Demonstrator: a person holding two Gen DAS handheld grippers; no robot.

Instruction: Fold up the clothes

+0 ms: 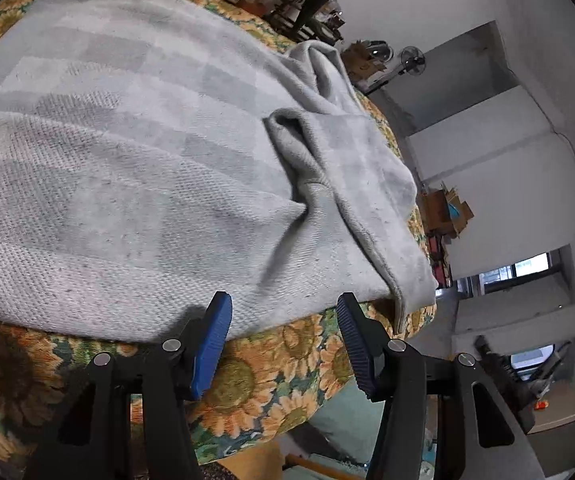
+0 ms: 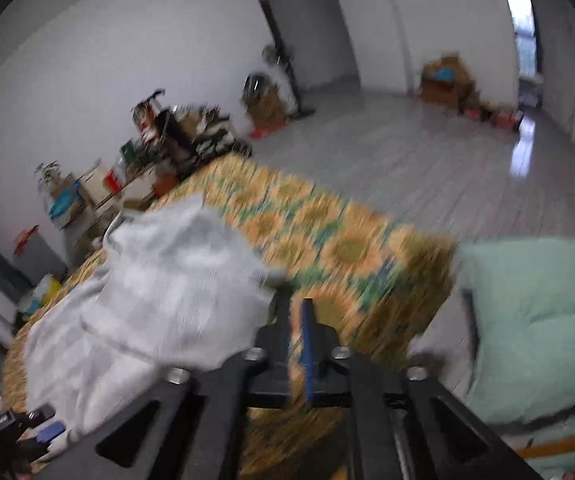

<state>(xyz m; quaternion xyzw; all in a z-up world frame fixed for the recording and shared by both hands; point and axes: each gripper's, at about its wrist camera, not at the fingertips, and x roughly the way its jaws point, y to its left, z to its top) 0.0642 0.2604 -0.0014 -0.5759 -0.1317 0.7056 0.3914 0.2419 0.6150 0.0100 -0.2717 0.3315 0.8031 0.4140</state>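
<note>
- We see the right view blurred; no writing readable.
- Left gripper point(image 1: 283, 320) gapes, empty, at the garment point(image 1: 147, 160) edge.
- Right gripper point(image 2: 297, 320) slightly apart, empty.
- Garment lies on the sunflower cloth point(image 1: 247, 380).

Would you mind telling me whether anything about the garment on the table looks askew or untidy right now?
Yes. The grey garment lies mostly flat on the sunflower tablecloth, but its sleeve is bunched and rumpled near the table's edge, with the cuff gaping open, and the nearest corner overhangs that edge.
</note>
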